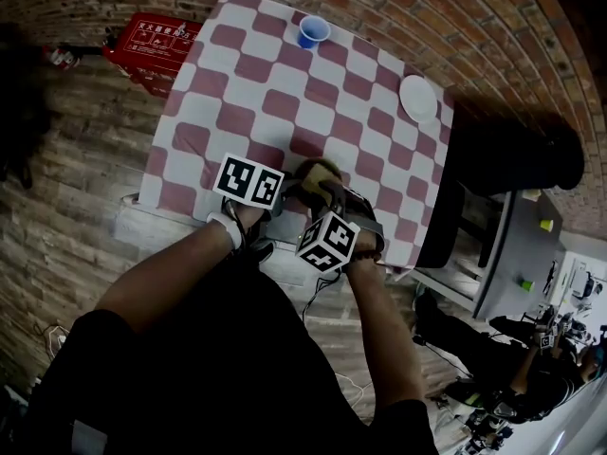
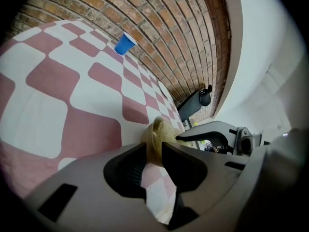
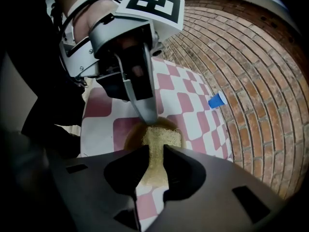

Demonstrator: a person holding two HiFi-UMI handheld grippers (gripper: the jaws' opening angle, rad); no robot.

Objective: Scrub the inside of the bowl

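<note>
A tan bowl (image 1: 321, 171) sits near the front edge of the checkered table (image 1: 275, 93). My left gripper (image 1: 285, 191) is shut on the bowl's rim (image 2: 158, 132), one jaw inside and one outside. Beside it, my right gripper (image 1: 327, 192) is shut on a yellowish scrub sponge (image 3: 157, 140). The sponge's far end rests inside the bowl (image 3: 131, 137). In the right gripper view the left gripper (image 3: 143, 108) comes down onto the bowl's far rim. The bowl's bottom is mostly hidden by the sponge and the jaws.
A blue cup (image 1: 313, 31) stands at the table's far edge, and a white plate (image 1: 418, 98) lies at the far right corner. A red box (image 1: 152, 41) sits on the floor to the left. A brick wall runs behind the table.
</note>
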